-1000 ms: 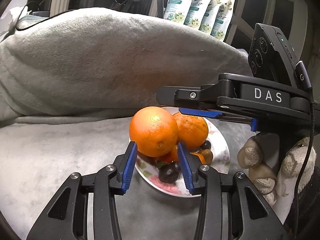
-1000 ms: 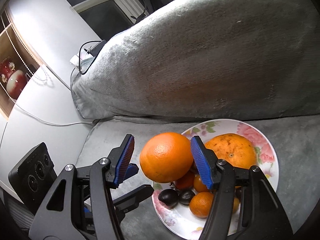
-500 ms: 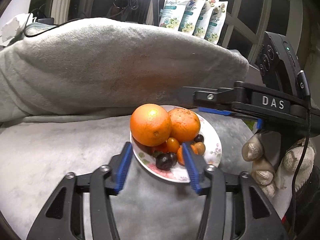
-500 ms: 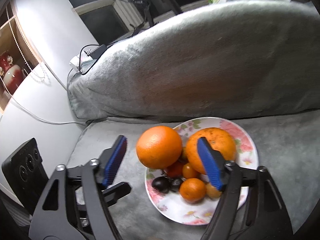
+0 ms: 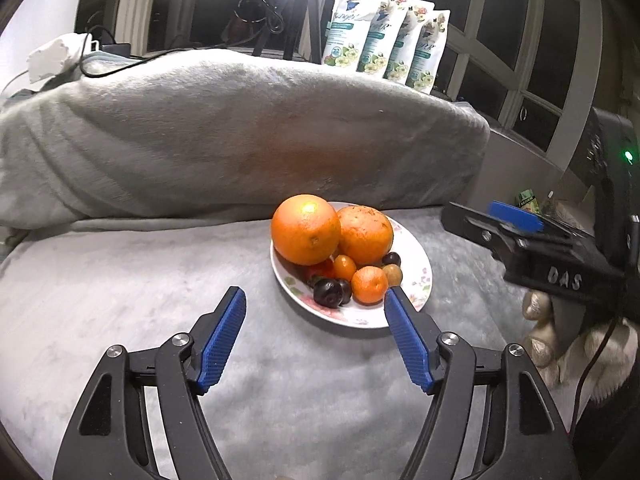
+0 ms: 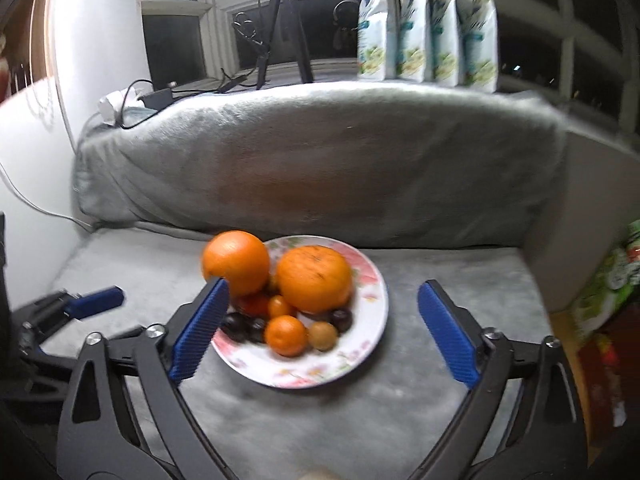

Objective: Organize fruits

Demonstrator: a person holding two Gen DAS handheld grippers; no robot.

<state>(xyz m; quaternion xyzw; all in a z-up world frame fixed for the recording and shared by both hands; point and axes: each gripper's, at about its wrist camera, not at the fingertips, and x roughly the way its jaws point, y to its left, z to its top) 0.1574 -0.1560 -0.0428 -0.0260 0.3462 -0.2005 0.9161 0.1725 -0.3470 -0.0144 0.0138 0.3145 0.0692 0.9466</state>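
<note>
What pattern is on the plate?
Pink flowers on white plate, clearest in the right wrist view.

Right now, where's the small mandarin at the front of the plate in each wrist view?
Left wrist: small mandarin just right of centre, near the plate's front, beside the dark plums.
Right wrist: left of centre, front of the pile.
Shared landmark: floral plate.

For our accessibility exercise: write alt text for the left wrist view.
A flowered plate of oranges and small fruits sits on a grey blanket. The left gripper, empty, jaws opening, is in front of it; the right gripper is at the right edge.
</note>
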